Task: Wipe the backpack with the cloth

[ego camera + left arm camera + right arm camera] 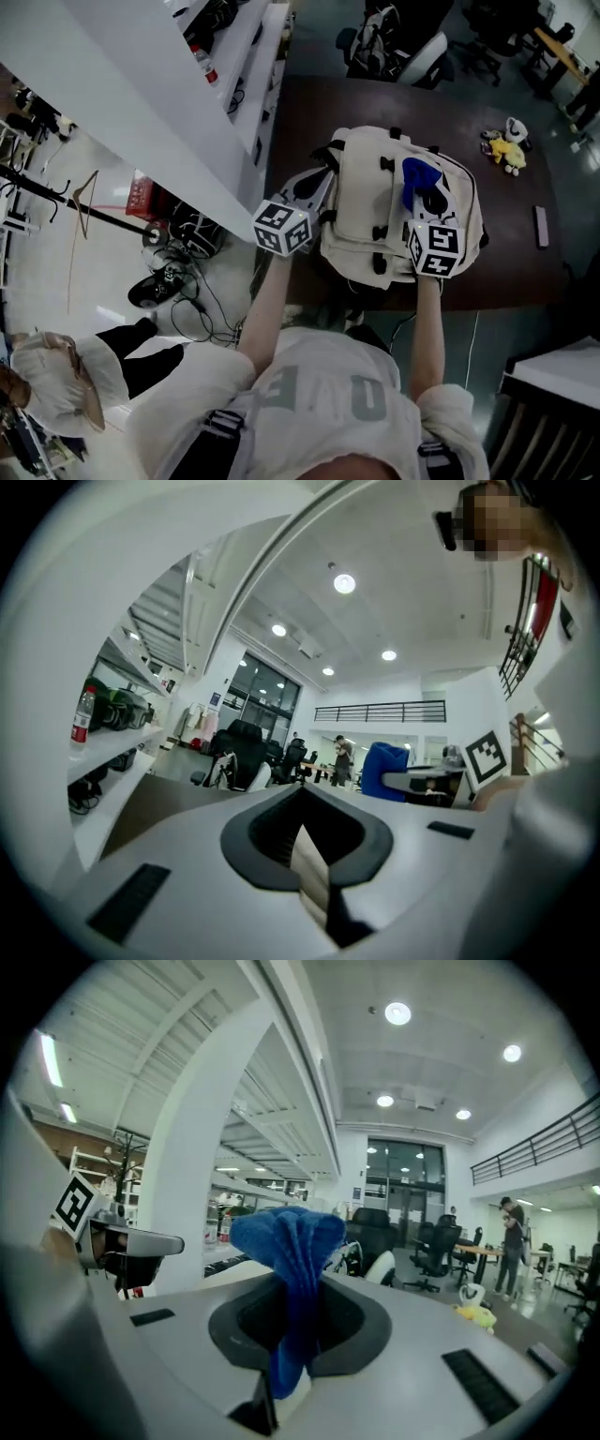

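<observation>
A cream backpack (375,202) lies on the dark brown table (309,112) in the head view. My right gripper (424,199) hangs over its right side, shut on a bunched blue cloth (418,176). In the right gripper view the cloth (291,1241) sticks up from between the jaws of the right gripper (295,1335). At the backpack's left edge, among the shoulder straps, is my left gripper (311,202). In the left gripper view the left gripper (309,855) is shut, with a thin cream strip (314,869), seemingly a backpack strap, pinched between its jaws.
A yellow plush toy (511,150) and a dark flat bar (540,225) lie on the table's right part. White shelving (187,112) runs along the left. Office chairs (412,56) stand beyond the table. Cables and shoes (173,277) litter the floor at left, near another person (66,380).
</observation>
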